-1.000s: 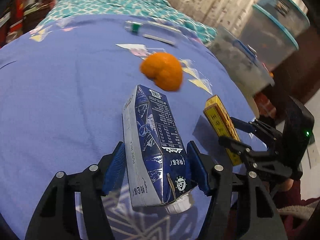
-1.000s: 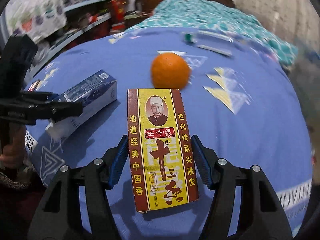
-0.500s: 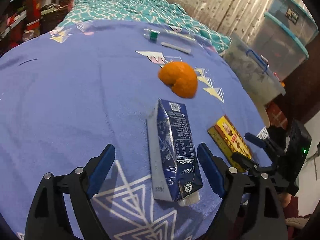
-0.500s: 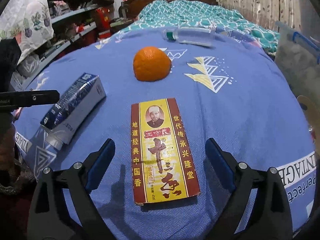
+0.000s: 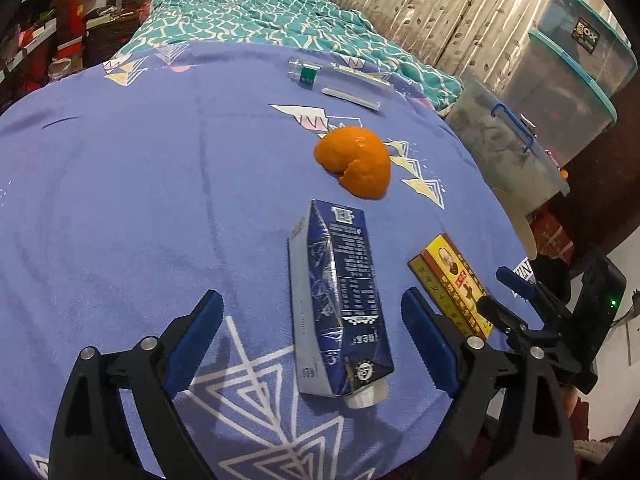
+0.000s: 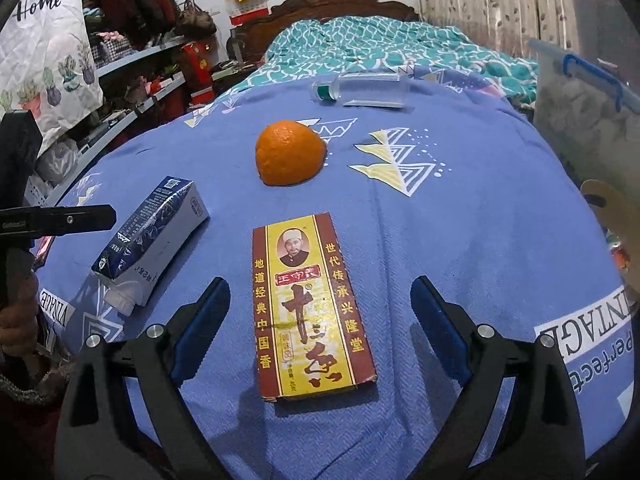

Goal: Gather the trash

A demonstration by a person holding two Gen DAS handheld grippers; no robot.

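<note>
A dark blue milk carton (image 5: 340, 300) lies on its side on the blue bedsheet (image 5: 120, 180), between the fingers of my left gripper (image 5: 310, 296). Its jaws are opening and the pads stand clear of the carton. A yellow and red flat box (image 6: 312, 312) lies face up between the pads of my right gripper (image 6: 320, 283), which is open and not touching it. The carton (image 6: 152, 232) also shows to the left of that box. An orange peel (image 5: 354, 160) sits farther up the bed, and beyond it lies an empty clear plastic bottle (image 5: 340, 76).
Clear storage bins (image 5: 508, 152) stand off the bed's right edge, with two more stacked bins (image 5: 572, 60) behind. A teal quilt (image 5: 260, 12) covers the far end. Cluttered shelves (image 6: 120, 80) run along the left side. A hand (image 6: 16, 320) holds the left gripper.
Both grippers let go of their items and spread wide. The carton and the yellow box now lie flat on the sheet, and both grippers have drawn back a little.
</note>
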